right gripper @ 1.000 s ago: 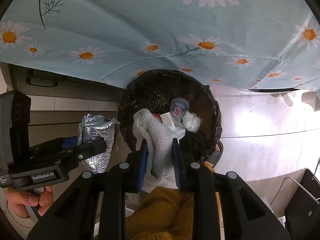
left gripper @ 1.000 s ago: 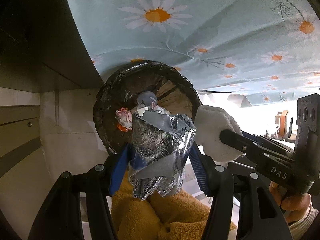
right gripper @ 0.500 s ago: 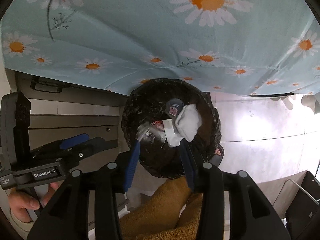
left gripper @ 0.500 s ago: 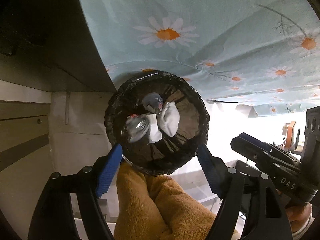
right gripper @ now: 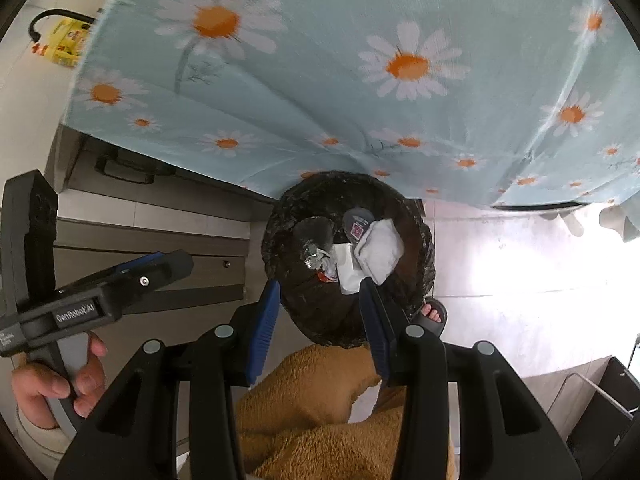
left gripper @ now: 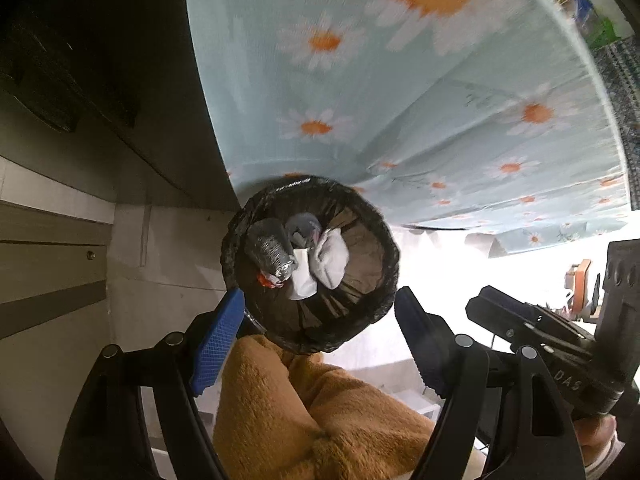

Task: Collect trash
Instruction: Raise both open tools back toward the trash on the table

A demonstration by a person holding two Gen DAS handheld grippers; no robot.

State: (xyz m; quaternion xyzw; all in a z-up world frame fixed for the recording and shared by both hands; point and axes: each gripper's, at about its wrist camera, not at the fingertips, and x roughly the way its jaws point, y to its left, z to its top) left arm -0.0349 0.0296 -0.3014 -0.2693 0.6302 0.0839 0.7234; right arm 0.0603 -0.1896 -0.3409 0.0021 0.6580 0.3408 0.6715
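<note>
Both grippers are hovering above the black-lined bin [left gripper: 310,264], which is standing on the floor just beside the hanging daisy cloth [left gripper: 400,100]. The left gripper [left gripper: 320,330] and right gripper [right gripper: 318,322] are open and empty. The foil bundle [left gripper: 270,250] is lying inside, long axis slanting toward the bin's near rim, beside the white sock [left gripper: 332,256]. The drop step appears finished; the next move calls for seeking further trash.

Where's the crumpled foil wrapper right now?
The foil wrapper lies inside the black-lined trash bin, on the left of the pile in both wrist views, next to a white paper scrap and white sock.
</note>
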